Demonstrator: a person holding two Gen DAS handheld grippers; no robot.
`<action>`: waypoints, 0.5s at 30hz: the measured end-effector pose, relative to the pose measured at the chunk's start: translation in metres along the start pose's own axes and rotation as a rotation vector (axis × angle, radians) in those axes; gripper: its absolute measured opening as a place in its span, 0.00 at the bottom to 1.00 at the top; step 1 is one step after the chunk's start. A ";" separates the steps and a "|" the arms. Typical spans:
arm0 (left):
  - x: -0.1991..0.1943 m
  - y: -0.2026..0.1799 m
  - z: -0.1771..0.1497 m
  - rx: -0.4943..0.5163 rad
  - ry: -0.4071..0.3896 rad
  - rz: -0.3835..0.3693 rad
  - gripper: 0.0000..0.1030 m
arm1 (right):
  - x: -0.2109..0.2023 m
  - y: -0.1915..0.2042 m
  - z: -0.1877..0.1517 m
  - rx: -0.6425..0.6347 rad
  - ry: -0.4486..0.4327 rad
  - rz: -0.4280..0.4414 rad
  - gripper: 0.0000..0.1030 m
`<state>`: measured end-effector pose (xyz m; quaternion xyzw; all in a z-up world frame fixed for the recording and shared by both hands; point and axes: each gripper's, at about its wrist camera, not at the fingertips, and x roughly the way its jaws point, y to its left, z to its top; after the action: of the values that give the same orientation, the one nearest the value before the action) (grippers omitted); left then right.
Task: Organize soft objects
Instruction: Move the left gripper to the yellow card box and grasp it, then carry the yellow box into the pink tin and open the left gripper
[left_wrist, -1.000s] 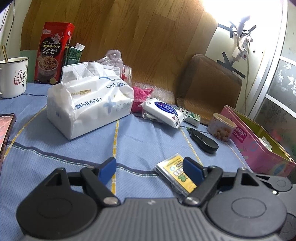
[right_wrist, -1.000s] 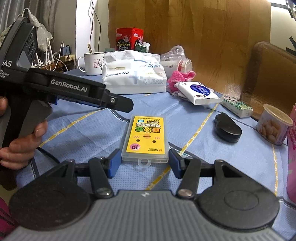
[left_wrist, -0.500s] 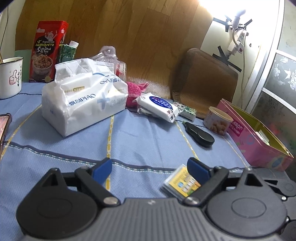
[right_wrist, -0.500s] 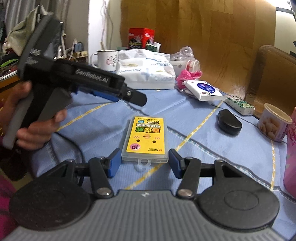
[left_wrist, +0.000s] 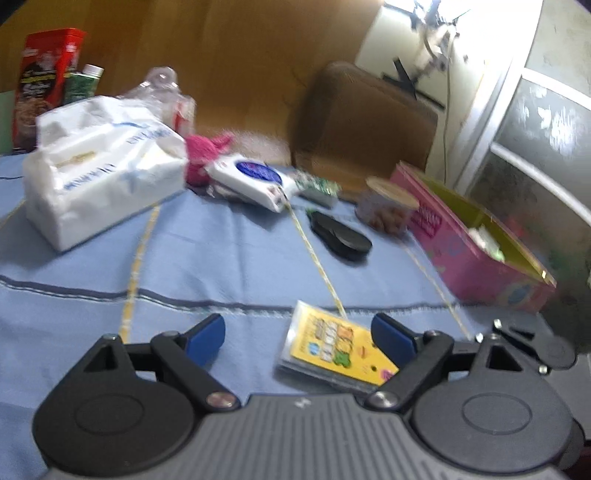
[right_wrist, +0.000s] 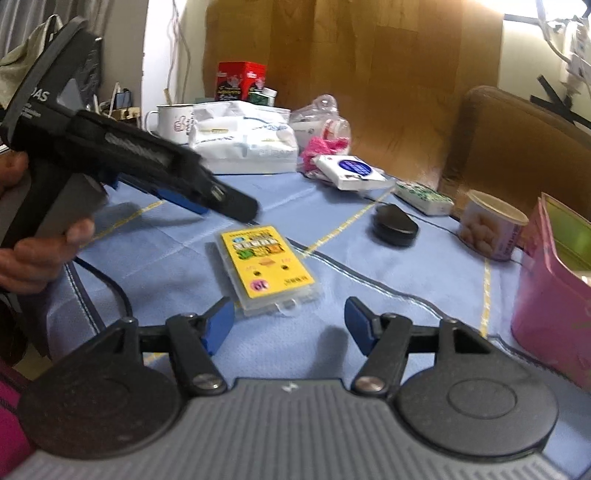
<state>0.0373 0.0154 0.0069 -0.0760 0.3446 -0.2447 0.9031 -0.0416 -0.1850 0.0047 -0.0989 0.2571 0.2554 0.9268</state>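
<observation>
A white soft tissue pack (left_wrist: 99, 166) lies at the far left of the blue tablecloth (left_wrist: 229, 258), also in the right wrist view (right_wrist: 243, 147). A pink fuzzy cloth (left_wrist: 205, 157) (right_wrist: 325, 147) and a white wet-wipe pack (left_wrist: 251, 181) (right_wrist: 351, 171) lie beside it. A clear plastic case with a yellow label (left_wrist: 336, 350) (right_wrist: 264, 267) lies flat near both grippers. My left gripper (left_wrist: 299, 338) is open and empty, just above the case. My right gripper (right_wrist: 290, 323) is open and empty, the case just in front of its fingertips.
An open pink box (left_wrist: 476, 236) (right_wrist: 554, 273) stands at the right. A snack cup (left_wrist: 388, 210), a black oval case (left_wrist: 340, 236), a green patterned packet (left_wrist: 317, 186), a red tin (left_wrist: 44, 81), a white mug (right_wrist: 173, 122) and a brown chair back (left_wrist: 362, 125) surround the cloth.
The right gripper has pulled back and the yellow-label case now lies turned and apart from its fingers. The left gripper has swung right and forward over the case.
</observation>
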 end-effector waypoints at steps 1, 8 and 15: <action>0.005 -0.003 -0.001 0.010 0.019 0.004 0.82 | 0.001 0.001 0.001 -0.011 0.000 0.006 0.66; 0.014 -0.027 -0.005 0.105 0.028 0.063 0.62 | 0.017 -0.009 0.011 0.066 0.015 0.094 0.45; 0.012 -0.053 0.024 0.126 -0.013 0.023 0.55 | -0.010 -0.015 0.008 0.076 -0.102 -0.021 0.45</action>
<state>0.0406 -0.0380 0.0343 -0.0167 0.3235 -0.2551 0.9111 -0.0375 -0.1994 0.0174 -0.0529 0.2180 0.2404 0.9444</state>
